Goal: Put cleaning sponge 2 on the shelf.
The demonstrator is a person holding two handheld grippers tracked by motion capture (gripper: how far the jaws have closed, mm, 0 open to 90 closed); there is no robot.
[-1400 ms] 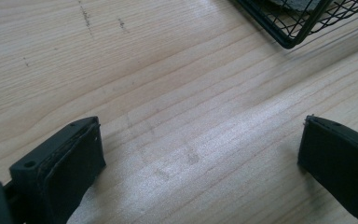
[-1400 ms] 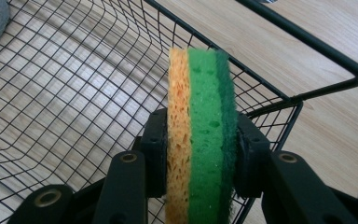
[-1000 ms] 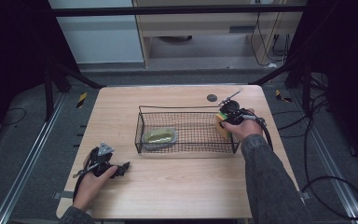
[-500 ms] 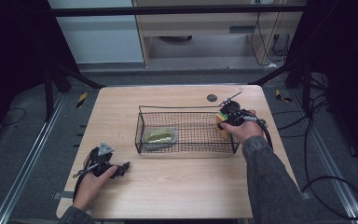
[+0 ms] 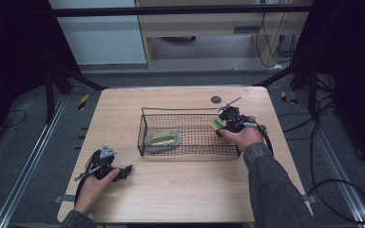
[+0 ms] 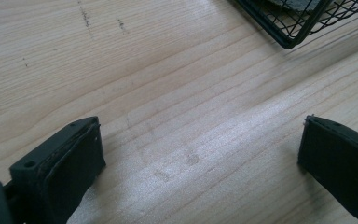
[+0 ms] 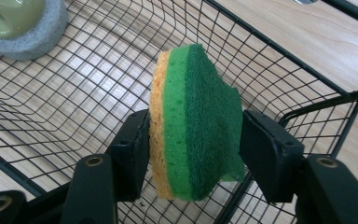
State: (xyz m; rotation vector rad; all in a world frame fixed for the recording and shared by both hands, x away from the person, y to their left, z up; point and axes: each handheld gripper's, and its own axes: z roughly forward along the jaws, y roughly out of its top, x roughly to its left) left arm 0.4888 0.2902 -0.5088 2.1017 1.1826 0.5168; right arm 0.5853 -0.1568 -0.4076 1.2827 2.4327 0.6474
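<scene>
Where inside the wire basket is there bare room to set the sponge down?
The basket floor lies bare from the grey-rimmed dish at its left end across to the right wall, where the right gripper holds the sponge. Only the left end is crowded.

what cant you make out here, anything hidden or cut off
- Sponge, right gripper view: lower end hidden behind the right gripper, whose jaws have just been opening.
- Grey dish, right gripper view: cut off by the top-left edge.
- Wire basket, left gripper view: cut off by the top edge.
- Small dark disc, high view: too small to identify.
</scene>
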